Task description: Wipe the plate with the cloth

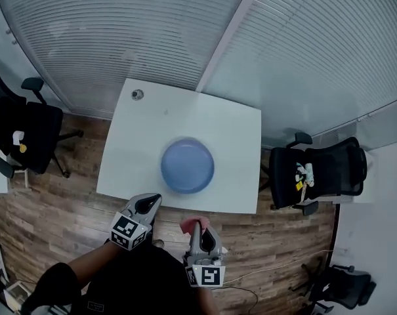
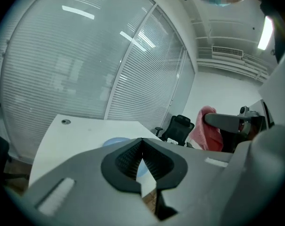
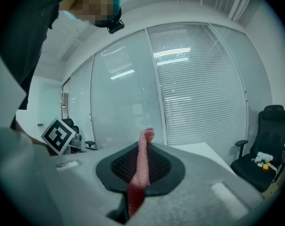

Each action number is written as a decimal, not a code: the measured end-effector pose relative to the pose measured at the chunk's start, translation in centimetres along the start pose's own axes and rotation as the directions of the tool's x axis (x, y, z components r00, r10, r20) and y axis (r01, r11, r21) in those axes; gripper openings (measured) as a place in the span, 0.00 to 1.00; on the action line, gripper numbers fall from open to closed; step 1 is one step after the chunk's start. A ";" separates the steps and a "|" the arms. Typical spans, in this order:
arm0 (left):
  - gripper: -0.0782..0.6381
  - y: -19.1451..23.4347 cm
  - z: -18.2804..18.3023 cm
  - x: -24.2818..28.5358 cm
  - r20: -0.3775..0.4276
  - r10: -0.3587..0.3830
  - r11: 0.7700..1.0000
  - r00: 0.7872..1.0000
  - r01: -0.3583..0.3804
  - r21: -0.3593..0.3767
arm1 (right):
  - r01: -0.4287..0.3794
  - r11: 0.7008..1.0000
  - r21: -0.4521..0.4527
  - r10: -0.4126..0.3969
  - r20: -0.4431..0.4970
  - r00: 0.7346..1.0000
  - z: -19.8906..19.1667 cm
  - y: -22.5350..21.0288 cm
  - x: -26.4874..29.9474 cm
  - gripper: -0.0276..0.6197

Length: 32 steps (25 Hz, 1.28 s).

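A round blue plate (image 1: 188, 165) lies on the white table (image 1: 146, 136), near its front edge. My left gripper (image 1: 153, 200) hovers just short of that edge, left of the plate, shut with nothing between its jaws; its own view shows the plate (image 2: 115, 142) just past the closed jaws. My right gripper (image 1: 195, 224) is below the plate, off the table, shut on a pink cloth (image 1: 188, 225). The cloth (image 3: 141, 171) stands pinched between the pads in the right gripper view and shows as a pink bunch (image 2: 207, 130) in the left gripper view.
Black office chairs stand at the left (image 1: 24, 126) and right (image 1: 323, 170) of the table. A small round grommet (image 1: 138, 95) sits in the table's far left corner. Glass walls with blinds (image 1: 185, 31) rise behind. The floor is wood, with a cable (image 1: 264, 271) lying on it.
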<state>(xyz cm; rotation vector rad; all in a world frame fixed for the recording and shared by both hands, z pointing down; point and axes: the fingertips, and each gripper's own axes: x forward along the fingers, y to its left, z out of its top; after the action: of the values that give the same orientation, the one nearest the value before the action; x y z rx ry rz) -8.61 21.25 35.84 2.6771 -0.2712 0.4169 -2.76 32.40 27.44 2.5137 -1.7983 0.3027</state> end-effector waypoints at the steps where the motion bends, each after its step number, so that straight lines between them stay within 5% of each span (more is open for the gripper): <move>1: 0.11 0.9 0.2 0.8 -0.011 -0.001 1.000 1.000 0.001 -0.004 | -0.004 1.000 -0.002 0.004 -0.004 1.000 0.2 0.0 1.2 0.07; 11: 0.14 7.1 -0.2 5.7 -0.107 0.006 0.998 0.994 -0.012 -0.058 | -0.048 0.999 -0.010 0.047 -0.106 0.993 -0.6 -1.1 10.5 0.07; 20: 0.22 9.2 -1.7 9.1 -0.167 0.096 0.985 0.981 -0.119 -0.128 | -0.210 0.977 -0.018 0.205 -0.150 0.967 -1.2 -3.5 16.2 0.07; 25: 0.27 9.9 -4.0 12.0 -0.202 0.123 0.949 0.972 -0.174 -0.262 | -0.331 0.943 0.017 0.330 -0.156 0.931 -1.8 -5.2 18.9 0.07; 32: 0.32 12.5 -8.1 14.2 -0.310 0.257 0.886 0.915 -0.352 -0.302 | -0.478 0.876 0.061 0.480 -0.202 0.854 -4.7 -6.8 22.8 0.07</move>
<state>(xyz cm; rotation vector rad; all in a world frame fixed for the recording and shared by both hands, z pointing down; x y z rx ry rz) -0.44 11.77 52.15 2.1984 -0.6319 0.7383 10.11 14.07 36.67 1.9019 -2.3023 0.5678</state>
